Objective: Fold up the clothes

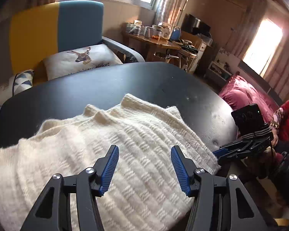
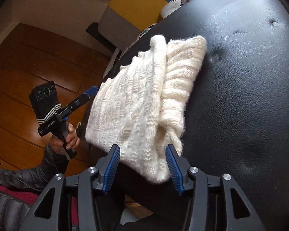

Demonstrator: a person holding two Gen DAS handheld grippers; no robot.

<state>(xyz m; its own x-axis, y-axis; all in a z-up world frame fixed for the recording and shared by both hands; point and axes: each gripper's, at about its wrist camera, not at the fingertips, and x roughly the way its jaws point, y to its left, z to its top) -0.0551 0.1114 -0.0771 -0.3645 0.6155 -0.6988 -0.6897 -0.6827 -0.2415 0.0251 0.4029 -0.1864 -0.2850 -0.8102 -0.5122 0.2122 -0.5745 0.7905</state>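
white sweater (image 1: 109, 146) folded, lying on the black table (image 1: 106, 84) | left gripper (image 1: 144, 152) wide apart above it, holding nothing | right gripper (image 2: 140, 152) wide apart at its edge, holding nothing

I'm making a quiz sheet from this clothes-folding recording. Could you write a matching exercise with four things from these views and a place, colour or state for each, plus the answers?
Things:
1. sweater
2. table
3. left gripper
4. deer cushion

Descriptions:
A. black padded surface
B. on the sofa beyond the table
C. cream knit, folded into a bundle
D. open, blue pads apart above the knit

Pairs: 1-C, 2-A, 3-D, 4-B
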